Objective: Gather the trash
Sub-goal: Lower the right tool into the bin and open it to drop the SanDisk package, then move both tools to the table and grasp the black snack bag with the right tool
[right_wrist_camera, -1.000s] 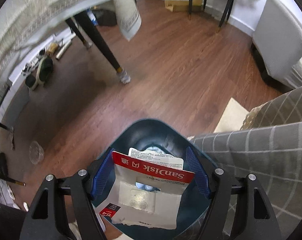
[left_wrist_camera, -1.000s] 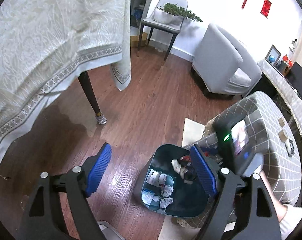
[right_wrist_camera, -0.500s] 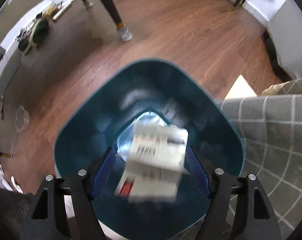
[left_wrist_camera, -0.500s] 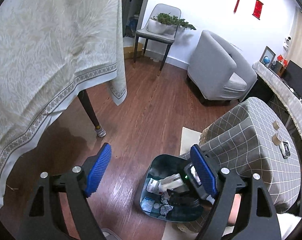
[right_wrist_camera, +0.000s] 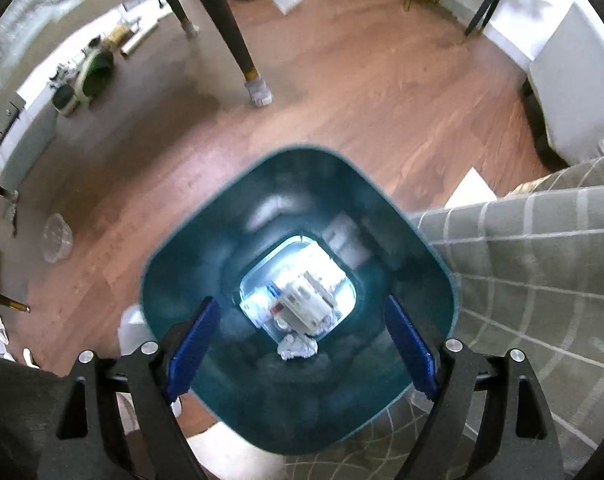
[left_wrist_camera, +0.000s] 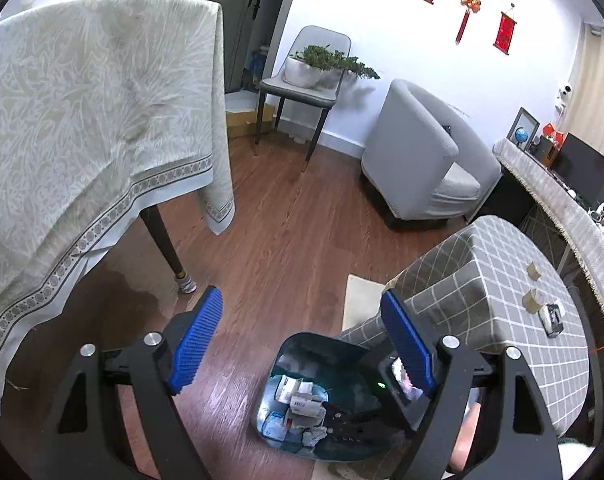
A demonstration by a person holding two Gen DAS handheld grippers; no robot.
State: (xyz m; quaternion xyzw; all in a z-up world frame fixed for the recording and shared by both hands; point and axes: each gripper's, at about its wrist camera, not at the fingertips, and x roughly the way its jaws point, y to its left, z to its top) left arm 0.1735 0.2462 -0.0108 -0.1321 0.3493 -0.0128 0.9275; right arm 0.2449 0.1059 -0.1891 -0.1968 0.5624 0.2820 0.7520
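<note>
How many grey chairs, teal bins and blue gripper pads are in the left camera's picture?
Grey chairs: 2 (dining chair, armchair)
Teal bin: 1
Blue pads: 2, the other at
Total: 5

The right tongs [right_wrist_camera: 302,344] hung wide open over the mouth of the blue bin [right_wrist_camera: 173,264], and nothing was between the blue pads. The way straight down was free until the pile of trash [right_wrist_camera: 302,300] at the bottom. The worktop with the checked cloth [right_wrist_camera: 542,264] pressed close against the bin on one side. On the other side the wood floor [right_wrist_camera: 342,92] was bare as far as the dark table leg [right_wrist_camera: 237,48]. The left tongs [left_wrist_camera: 302,340] were open above bare floor.
</note>
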